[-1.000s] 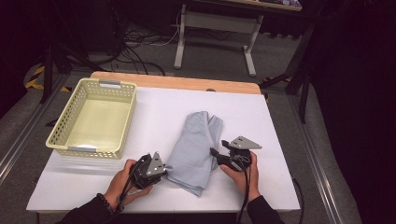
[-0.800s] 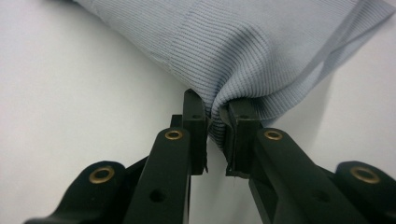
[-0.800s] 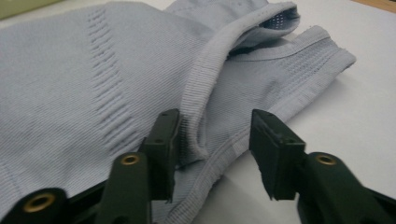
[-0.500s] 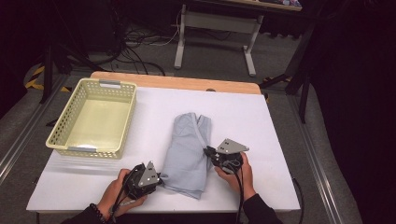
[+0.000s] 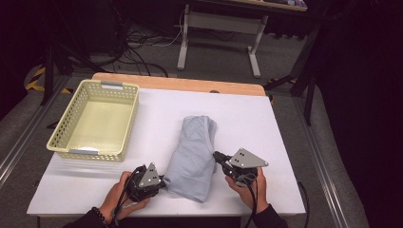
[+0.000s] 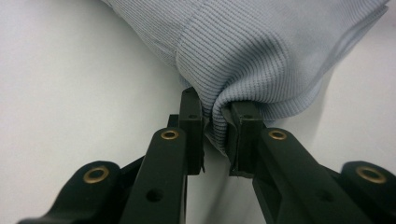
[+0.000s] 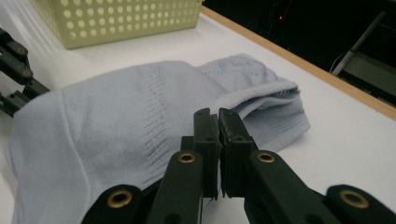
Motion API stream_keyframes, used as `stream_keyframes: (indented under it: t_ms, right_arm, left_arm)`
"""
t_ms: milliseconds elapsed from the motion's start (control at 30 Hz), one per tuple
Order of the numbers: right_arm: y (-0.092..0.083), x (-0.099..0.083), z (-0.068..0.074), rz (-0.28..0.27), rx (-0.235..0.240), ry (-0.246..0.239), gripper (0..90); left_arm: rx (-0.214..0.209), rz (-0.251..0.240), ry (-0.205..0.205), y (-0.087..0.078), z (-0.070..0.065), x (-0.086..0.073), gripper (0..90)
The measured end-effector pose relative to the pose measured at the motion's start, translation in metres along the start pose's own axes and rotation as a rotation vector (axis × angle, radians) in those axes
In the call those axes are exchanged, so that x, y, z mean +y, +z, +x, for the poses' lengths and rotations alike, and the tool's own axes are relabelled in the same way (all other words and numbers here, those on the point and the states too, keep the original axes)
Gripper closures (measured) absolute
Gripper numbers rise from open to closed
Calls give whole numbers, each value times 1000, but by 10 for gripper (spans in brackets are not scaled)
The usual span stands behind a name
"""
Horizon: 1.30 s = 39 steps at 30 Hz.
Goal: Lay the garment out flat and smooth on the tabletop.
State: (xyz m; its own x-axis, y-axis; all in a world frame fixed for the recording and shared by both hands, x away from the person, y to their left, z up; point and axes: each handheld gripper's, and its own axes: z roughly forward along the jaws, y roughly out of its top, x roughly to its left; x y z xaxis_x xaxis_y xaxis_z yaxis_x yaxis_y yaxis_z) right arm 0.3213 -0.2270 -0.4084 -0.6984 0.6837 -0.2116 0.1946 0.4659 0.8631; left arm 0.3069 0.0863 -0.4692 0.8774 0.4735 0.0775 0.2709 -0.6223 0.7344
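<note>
A light blue ribbed garment (image 5: 195, 156) lies folded lengthwise on the white table (image 5: 247, 118). My left gripper (image 5: 164, 183) sits at its near left corner. In the left gripper view that gripper (image 6: 215, 116) is shut, with a bunch of the cloth (image 6: 261, 46) pinched between the pads. My right gripper (image 5: 217, 156) is at the garment's right edge. Its jaws have just been closing. In the right gripper view they (image 7: 217, 114) stand nearly together, with what looks like a thin layer of the garment (image 7: 140, 116) caught at the tips and its edge lifted.
A pale yellow perforated basket (image 5: 97, 153) stands at the table's left, and its wall (image 7: 116, 18) also shows in the right gripper view. Bare white table lies right of the garment. A wooden strip runs along the far edge. Cables and a desk frame sit on the floor beyond.
My right gripper has shifted inward onto the garment's right edge and its jaws have come together. The garment looks a little narrower. The left gripper has stayed at the near corner.
</note>
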Motion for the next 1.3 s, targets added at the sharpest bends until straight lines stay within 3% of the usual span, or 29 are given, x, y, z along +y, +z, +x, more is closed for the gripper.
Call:
stream_keyframes:
  t_ms: [133,333,500,600,700,733,833,933,1100,1300]
  right_arm:
    - [6,-11,1,49,8,32,872]
    - [-3,-13,6,36,8,31,873]
    - [-17,-5,22,-10,8,-23,875]
    - [-18,-3,23,-11,8,-41,875]
    - [-5,-16,12,42,18,29,874]
    - [-5,-16,12,42,18,29,874]
    - [6,-28,2,112,21,51,872]
    - [18,-41,-4,167,58,105,868]
    - [22,-44,-5,183,65,115,850]
    - [18,-42,-6,180,31,114,694]
  left_arm:
    - [1,-1,0,0,0,0,786]
    - [-9,-2,-4,0,2,-1,782]
    - [-8,-3,-6,0,1,-1,782]
    - [-7,-4,-7,1,2,-1,781]
    - [-8,-5,-6,1,1,-1,780]
    - [-8,-5,-6,1,1,-1,779]
    - [-9,-7,-4,1,2,-1,777]
    - [-2,-2,1,0,1,-1,776]
    - [-4,-5,4,1,1,-1,775]
    - [-6,-5,4,1,1,-1,776]
